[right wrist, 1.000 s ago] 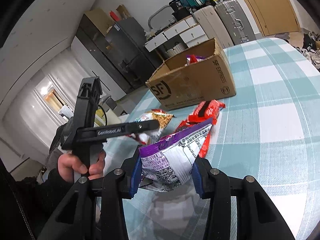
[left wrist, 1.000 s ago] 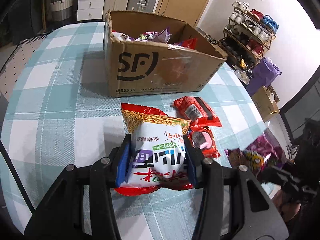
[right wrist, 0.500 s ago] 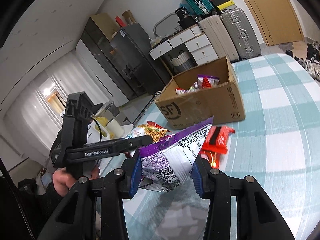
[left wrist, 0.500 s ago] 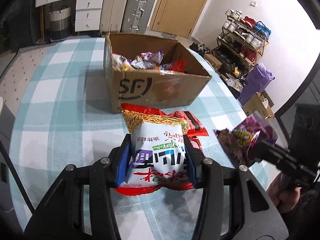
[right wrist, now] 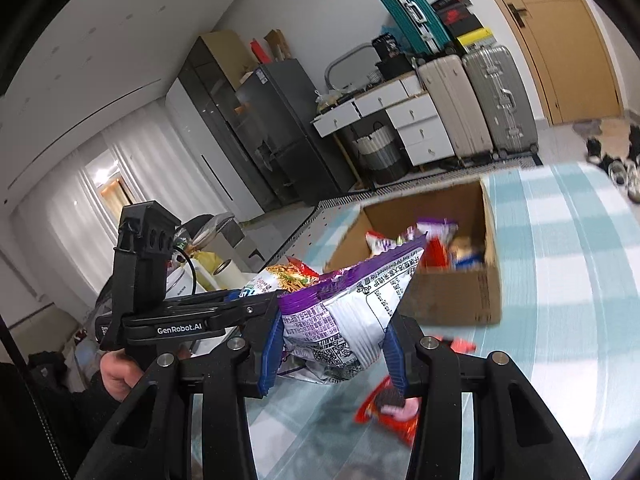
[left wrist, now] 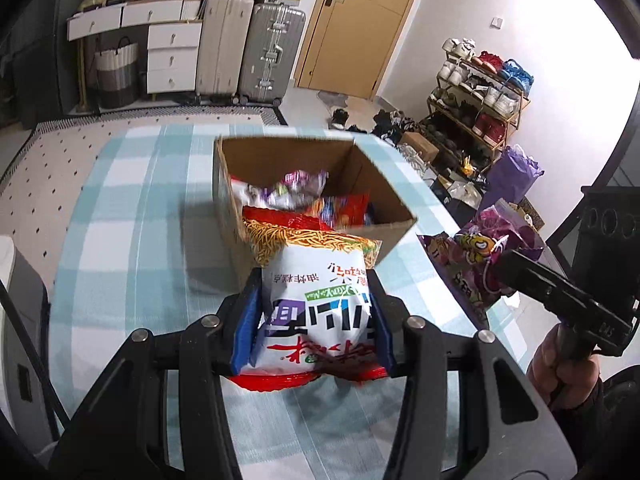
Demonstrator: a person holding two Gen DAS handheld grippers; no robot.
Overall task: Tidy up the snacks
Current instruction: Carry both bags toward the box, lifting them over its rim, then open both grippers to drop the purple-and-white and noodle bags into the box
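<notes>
Noodle bag (left wrist: pixel 316 304): clamped in left gripper (left wrist: pixel 314 320), frame centre.
Purple bag (right wrist: pixel 344 320): clamped in right gripper (right wrist: pixel 332 350).
Box (left wrist: pixel 394 200): straight ahead, upper centre; left gripper seems nearer.
Counter (left wrist: pixel 132 240): below both.

The cardboard box (left wrist: pixel 320 196) stands open-topped, but snack packets (left wrist: pixel 304 196) crowd its floor. Beside the box, a red packet (right wrist: pixel 390 408) lies on the checked tablecloth (right wrist: pixel 560 320); bare cloth stretches beyond the box's far side.
</notes>
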